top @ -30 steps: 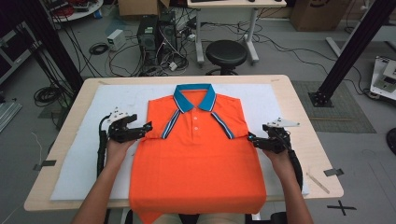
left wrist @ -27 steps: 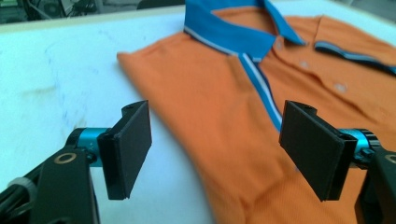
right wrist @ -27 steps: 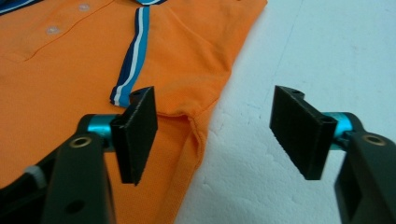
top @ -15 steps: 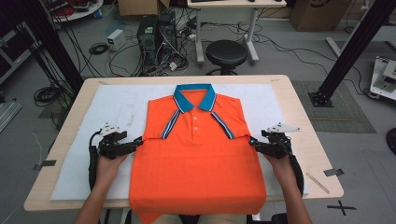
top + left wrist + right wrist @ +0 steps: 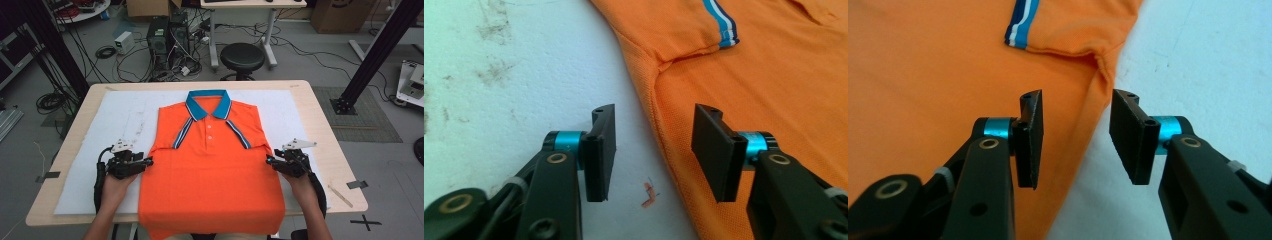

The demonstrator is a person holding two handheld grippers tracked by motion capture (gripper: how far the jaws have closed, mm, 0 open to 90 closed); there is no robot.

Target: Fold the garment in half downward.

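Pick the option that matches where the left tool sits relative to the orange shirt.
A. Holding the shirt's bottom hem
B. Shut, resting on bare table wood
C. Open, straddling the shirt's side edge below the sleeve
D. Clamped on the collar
C: in the left gripper view the left tool stands open, its jaws either side of the orange shirt's side edge, just below the sleeve.

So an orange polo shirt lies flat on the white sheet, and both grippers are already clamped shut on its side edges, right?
Not quite. The orange polo shirt does lie flat on the white sheet, but neither gripper is clamped. The left gripper and the right gripper both stand open, each straddling a side edge of the shirt just below a sleeve. The two gripper views show the gap between the jaws.
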